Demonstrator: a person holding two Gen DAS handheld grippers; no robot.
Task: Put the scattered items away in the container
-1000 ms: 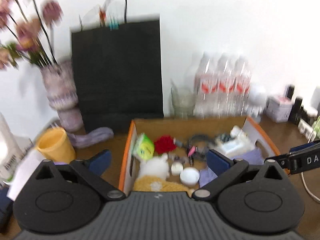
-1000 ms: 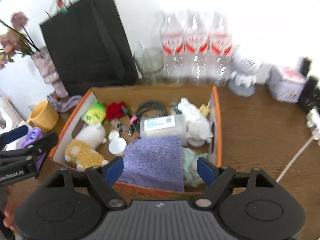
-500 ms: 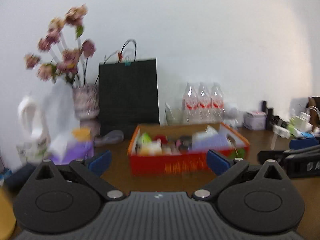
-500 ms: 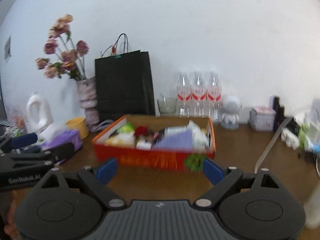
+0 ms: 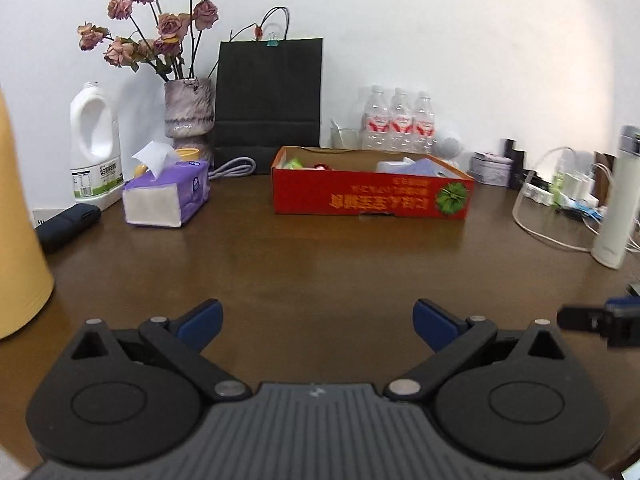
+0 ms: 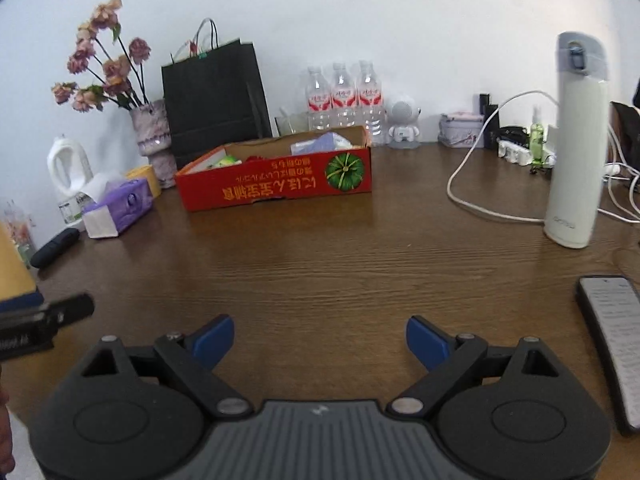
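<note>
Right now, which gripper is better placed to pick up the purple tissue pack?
Left. The purple tissue pack lies left of the red box, on the left gripper's side; the right gripper, also open, sits farther away.

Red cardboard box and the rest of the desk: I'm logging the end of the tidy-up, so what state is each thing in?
Red cardboard box: open-topped, items inside.
Tissue pack: open, a tissue sticking up.
White flask: upright, lid shut.
Left gripper: open, empty.
Right gripper: open, empty.

A shallow red cardboard box (image 5: 372, 200) is sitting open on the brown table (image 5: 320, 264), its printing upside down. Small items (image 6: 320, 143) are lying inside it.
</note>
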